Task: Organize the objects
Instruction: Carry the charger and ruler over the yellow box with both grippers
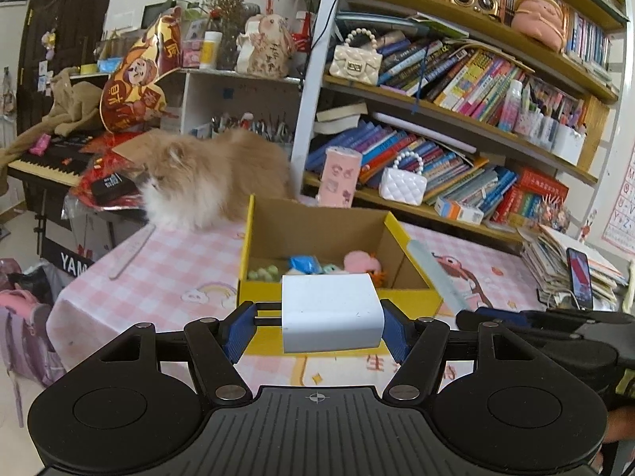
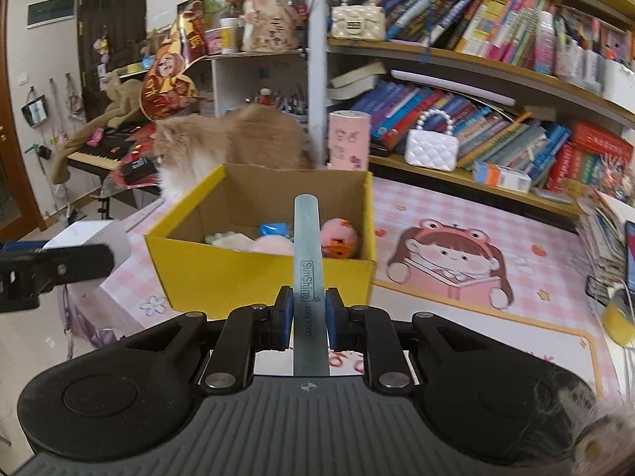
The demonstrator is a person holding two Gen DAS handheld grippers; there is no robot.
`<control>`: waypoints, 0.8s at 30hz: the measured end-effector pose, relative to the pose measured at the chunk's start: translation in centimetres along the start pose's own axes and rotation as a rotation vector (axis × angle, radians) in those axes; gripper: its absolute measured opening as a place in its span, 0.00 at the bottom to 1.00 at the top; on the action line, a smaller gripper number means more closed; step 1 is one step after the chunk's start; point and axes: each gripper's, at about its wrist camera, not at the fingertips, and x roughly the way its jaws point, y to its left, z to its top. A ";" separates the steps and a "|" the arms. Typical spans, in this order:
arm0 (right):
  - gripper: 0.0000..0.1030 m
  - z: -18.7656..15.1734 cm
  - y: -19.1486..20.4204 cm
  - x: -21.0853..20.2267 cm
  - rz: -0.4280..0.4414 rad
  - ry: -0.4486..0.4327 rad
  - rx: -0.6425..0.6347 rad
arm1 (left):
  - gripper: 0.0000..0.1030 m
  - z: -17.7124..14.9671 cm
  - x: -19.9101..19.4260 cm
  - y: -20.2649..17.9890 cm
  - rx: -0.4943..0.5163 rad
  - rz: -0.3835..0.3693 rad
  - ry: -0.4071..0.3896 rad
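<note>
An open yellow cardboard box [image 1: 262, 297] [image 2: 238, 277] stands on the pink checked tablecloth, with several small plush toys [image 1: 357, 263] [image 2: 337, 234] inside. My left gripper [image 1: 317, 331] is shut on a white rectangular block [image 1: 331, 313], held just in front of the box's near wall. My right gripper [image 2: 311, 317] is shut on a flat grey file [image 2: 311, 261] marked "SunShine"; the file's tip reaches over the box opening. In the right wrist view the left gripper [image 2: 51, 265] and its white block [image 2: 99, 238] show at the left, beside the box.
A fluffy orange cat [image 1: 210, 178] [image 2: 222, 139] sits on the table right behind the box. A thin pale stick [image 1: 131, 254] lies at the table's left. A pink cylinder [image 1: 341, 176], crowded bookshelves, a leaning book pile and a phone [image 1: 579, 277] line the back and right.
</note>
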 end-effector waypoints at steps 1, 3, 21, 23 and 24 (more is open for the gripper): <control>0.15 0.3 0.2 0.3 0.004 0.001 -0.002 | 0.64 0.3 0.3 0.1 0.001 0.000 -0.004; 0.15 0.8 0.5 1.1 0.013 0.004 -0.002 | 0.64 0.8 0.8 0.3 -0.001 0.001 -0.012; 0.15 6.3 -1.0 13.4 0.135 0.045 -0.155 | 0.64 4.0 11.0 -1.2 -0.042 0.094 0.002; 0.15 6.6 -1.2 15.1 0.152 0.073 -0.149 | 0.64 4.1 12.4 -1.2 -0.048 0.114 0.017; 0.15 6.8 -1.3 16.1 0.167 0.092 -0.148 | 0.64 4.1 13.1 -1.2 -0.052 0.123 0.025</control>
